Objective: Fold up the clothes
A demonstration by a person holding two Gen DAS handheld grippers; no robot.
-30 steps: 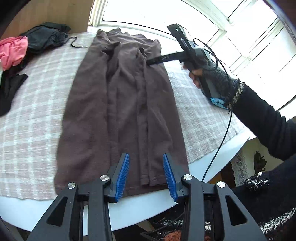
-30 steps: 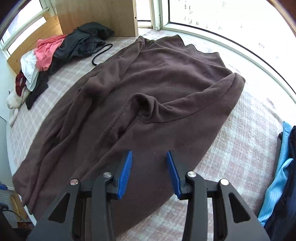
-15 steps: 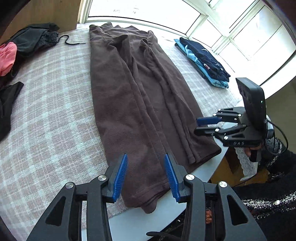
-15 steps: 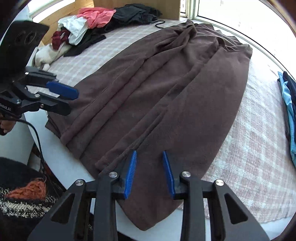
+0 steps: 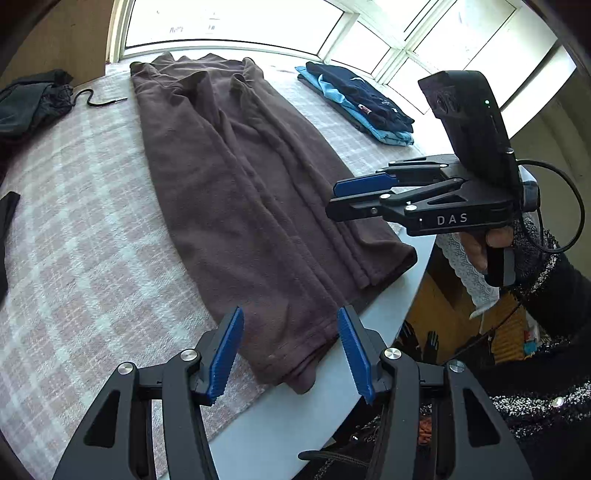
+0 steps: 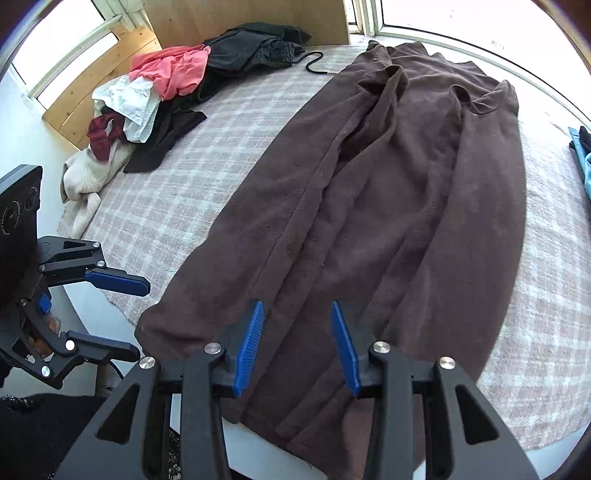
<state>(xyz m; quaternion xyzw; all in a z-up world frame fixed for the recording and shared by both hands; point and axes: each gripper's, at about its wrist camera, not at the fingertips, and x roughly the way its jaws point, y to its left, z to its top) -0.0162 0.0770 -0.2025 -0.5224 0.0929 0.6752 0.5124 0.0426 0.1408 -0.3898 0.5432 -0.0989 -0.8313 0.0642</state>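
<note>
Under bright windows (image 5: 236,22), left tongs (image 5: 290,349), just opened wider, hover empty above the brown garment's (image 5: 236,192) hem on the checked bench cloth (image 5: 74,236). Right view: right tongs (image 6: 297,345), reopening, empty above that hem; unfolded clothes pile (image 6: 147,99) beyond.

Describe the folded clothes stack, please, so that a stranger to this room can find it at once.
Start at the table's checked cloth, where the long brown garment lies. On the window side of that garment sits the folded stack: a dark navy piece on light blue ones. It is the only neat pile; the other clothes lie crumpled.
</note>
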